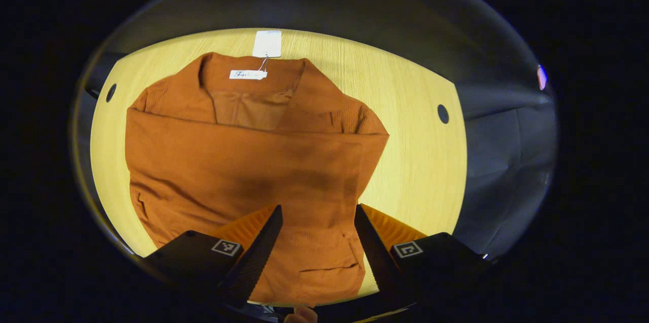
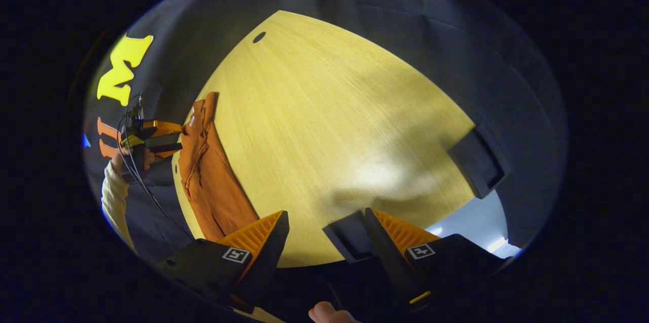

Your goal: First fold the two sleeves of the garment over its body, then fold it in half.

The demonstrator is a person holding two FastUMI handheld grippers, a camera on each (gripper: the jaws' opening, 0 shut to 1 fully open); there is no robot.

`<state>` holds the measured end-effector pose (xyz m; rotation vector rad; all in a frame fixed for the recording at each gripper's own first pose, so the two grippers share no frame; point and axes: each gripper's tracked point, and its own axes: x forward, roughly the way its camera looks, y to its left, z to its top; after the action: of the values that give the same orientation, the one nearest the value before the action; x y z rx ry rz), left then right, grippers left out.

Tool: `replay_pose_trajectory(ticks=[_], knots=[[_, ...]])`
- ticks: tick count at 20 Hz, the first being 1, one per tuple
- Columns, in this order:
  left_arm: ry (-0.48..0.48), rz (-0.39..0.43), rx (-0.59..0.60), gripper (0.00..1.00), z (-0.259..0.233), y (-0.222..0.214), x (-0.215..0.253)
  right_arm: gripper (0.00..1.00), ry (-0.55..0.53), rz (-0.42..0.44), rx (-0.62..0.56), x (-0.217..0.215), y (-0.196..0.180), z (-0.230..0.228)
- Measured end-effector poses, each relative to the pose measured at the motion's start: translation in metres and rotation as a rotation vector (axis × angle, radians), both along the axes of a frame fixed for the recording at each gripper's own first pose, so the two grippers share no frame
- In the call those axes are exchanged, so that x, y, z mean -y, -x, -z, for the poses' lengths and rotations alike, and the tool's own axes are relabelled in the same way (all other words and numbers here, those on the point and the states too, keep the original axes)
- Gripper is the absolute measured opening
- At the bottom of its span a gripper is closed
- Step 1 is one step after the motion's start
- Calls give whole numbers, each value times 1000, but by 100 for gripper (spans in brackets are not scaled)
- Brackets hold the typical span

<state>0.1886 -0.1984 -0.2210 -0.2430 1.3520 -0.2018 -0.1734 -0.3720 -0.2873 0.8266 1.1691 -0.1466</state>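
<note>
The left gripper (image 1: pixel 317 234) hangs open above the garment (image 1: pixel 243 171); both sleeves seem folded. The right gripper (image 2: pixel 327 242) is open too. Halving needs even hem grips.

One rust-orange garment (image 1: pixel 243 171) lies ahead of the open left jaws on one bench (image 1: pixel 410 125), with one white hangtag (image 1: pixel 267 43) and two dark round holes (image 1: pixel 443 113).

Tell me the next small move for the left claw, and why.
Probably lower the left claw onto the near hem of the garment and pinch it. Sleeve fabric already lies folded across the body, the claw hangs open above the cloth holding nothing, and the collar end lies at the far side of the table, so the half-fold looks due.
</note>
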Motion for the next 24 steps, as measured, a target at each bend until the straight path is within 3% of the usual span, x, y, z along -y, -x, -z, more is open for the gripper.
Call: replay_pose_trajectory(ticks=[3,6,10,18,24], knots=[[-33,44,35,93,-5,27,-41,96,-4,-51,0,-26,-14,-1],[-10,37,25,93,-8,65,-78,96,6,-130,9,-58,-26,-3],[-8,-11,28,93,-6,120,-145,96,24,-242,-16,-92,-26,5],[70,-191,-21,93,-2,226,-264,96,-14,-301,-114,-132,-21,35],[78,-236,-45,93,-9,283,-323,96,5,-377,-138,-157,-27,39]])
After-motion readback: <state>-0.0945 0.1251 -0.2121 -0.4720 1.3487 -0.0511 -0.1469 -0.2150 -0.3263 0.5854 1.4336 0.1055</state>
